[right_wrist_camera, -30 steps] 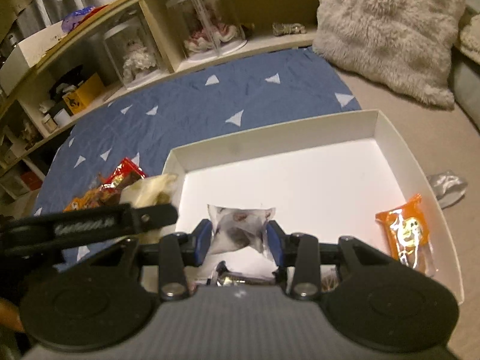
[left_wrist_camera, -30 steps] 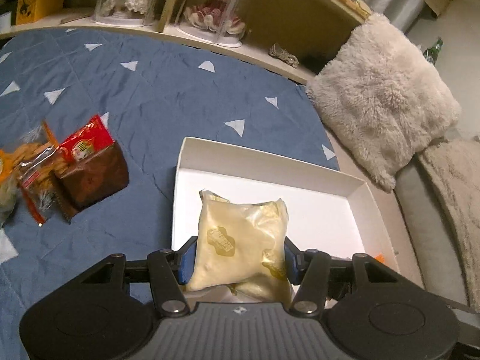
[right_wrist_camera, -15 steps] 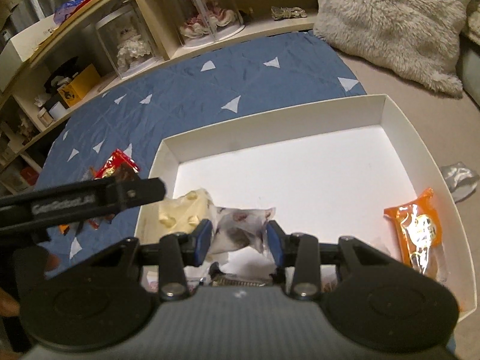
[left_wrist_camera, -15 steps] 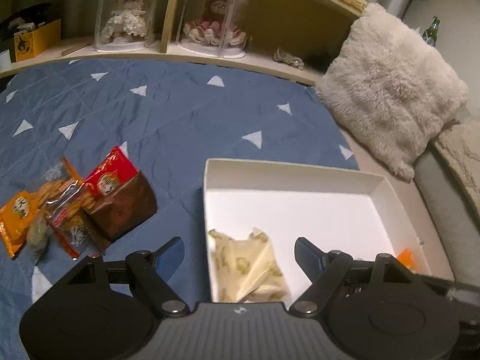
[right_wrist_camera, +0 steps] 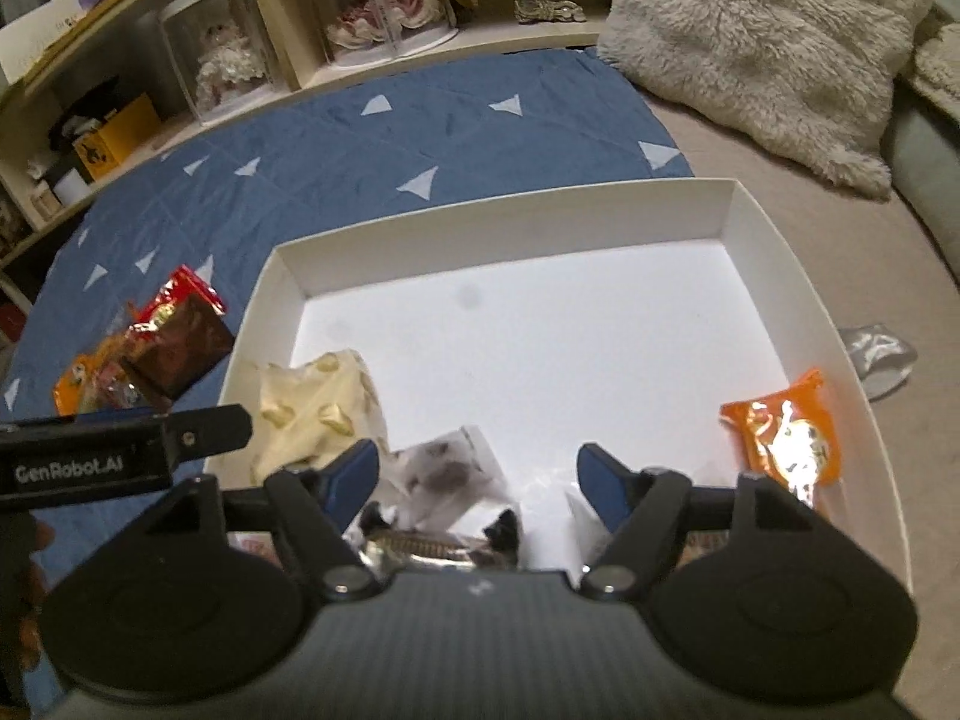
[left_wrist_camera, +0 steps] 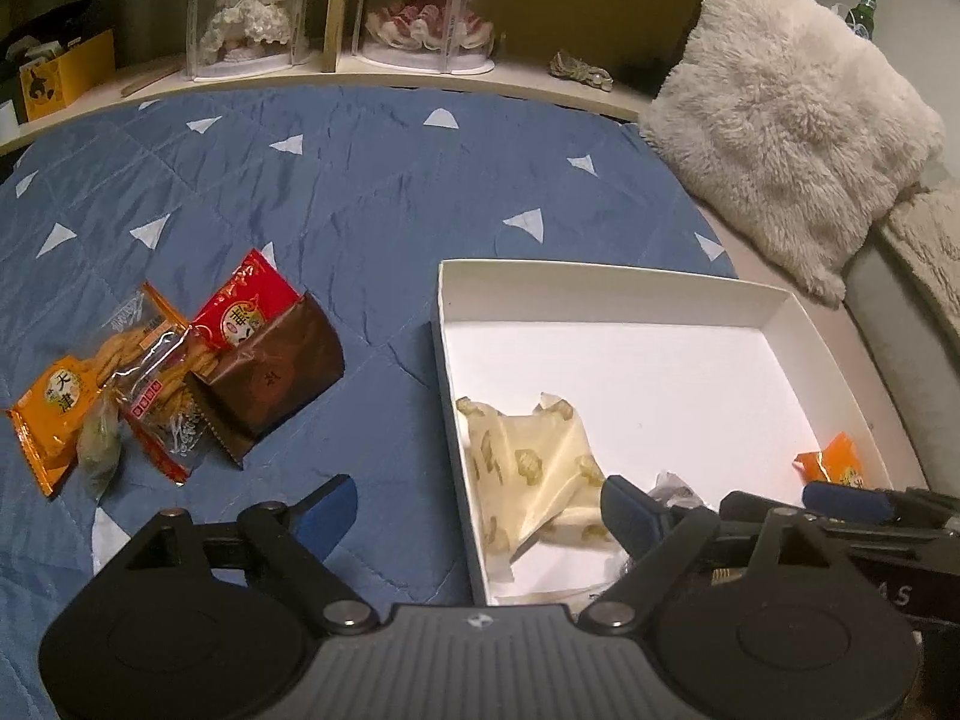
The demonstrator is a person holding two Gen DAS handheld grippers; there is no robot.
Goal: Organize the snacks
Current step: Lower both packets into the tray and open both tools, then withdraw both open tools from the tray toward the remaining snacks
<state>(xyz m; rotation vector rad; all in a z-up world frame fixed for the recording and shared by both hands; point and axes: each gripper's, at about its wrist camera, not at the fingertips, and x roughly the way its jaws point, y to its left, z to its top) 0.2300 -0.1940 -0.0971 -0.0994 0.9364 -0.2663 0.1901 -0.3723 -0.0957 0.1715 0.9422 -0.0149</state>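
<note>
Jaws just opened wide, cream packet point(left_wrist_camera: 528, 468) and clear packet point(right_wrist_camera: 441, 471) lying in white box point(right_wrist_camera: 498, 228)

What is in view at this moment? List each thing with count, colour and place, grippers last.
box: 1, white, open, on the bed beside the quilt
cream packet: 1, pale yellow, in the box by its left wall
clear packet: 1, see-through with dark contents, in the box between the right gripper's open fingers, untouched
orange packet: 1, orange, in the box by its right wall
snack pile: several packets, red, brown, orange, clear, on the quilt left of the box
quilt: 1, blue with white triangles
pillow: 1, beige, fluffy, right
doll cases: 2, clear, on the shelf
yellow box: 1, on the shelf, left
left gripper: open, empty
right gripper: open
</note>
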